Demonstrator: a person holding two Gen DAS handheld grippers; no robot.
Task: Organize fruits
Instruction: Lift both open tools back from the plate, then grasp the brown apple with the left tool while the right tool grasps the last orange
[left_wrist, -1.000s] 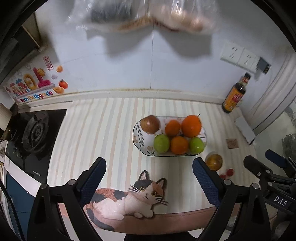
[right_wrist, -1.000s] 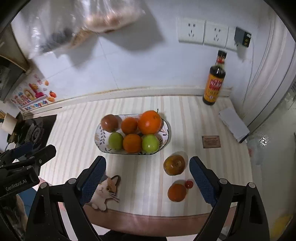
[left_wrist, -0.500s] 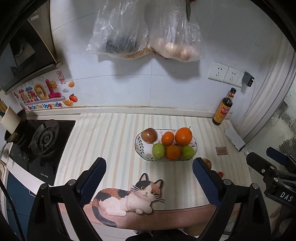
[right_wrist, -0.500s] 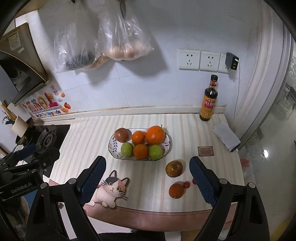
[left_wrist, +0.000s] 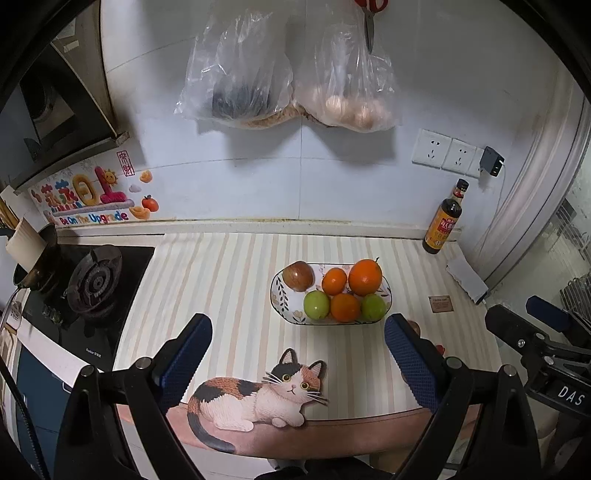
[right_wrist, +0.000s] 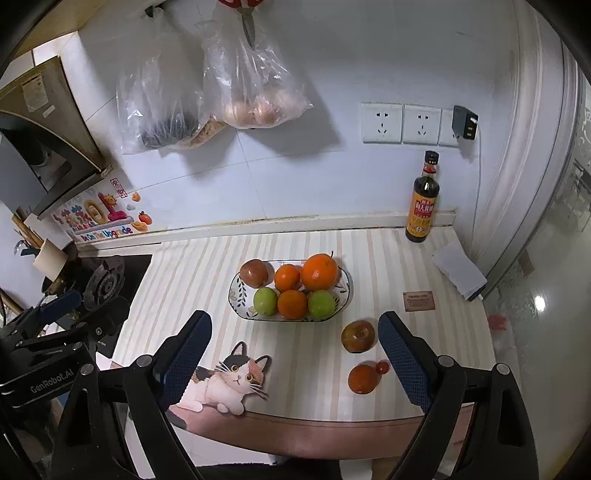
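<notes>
Both tools (left_wrist: 297, 349) (right_wrist: 293, 347) spread, loose fruit (right_wrist: 357, 335) near counter edge (right_wrist: 332, 415)

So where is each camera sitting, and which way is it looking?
Left wrist: on the left claw, above the counter's near edge, facing the plate and back wall; its open fingers and the right claw show.
Right wrist: on the right claw, same edge, facing the same way; its open fingers and the left claw show.
Shared: plate, cat sticker, bottle, stove.
</notes>
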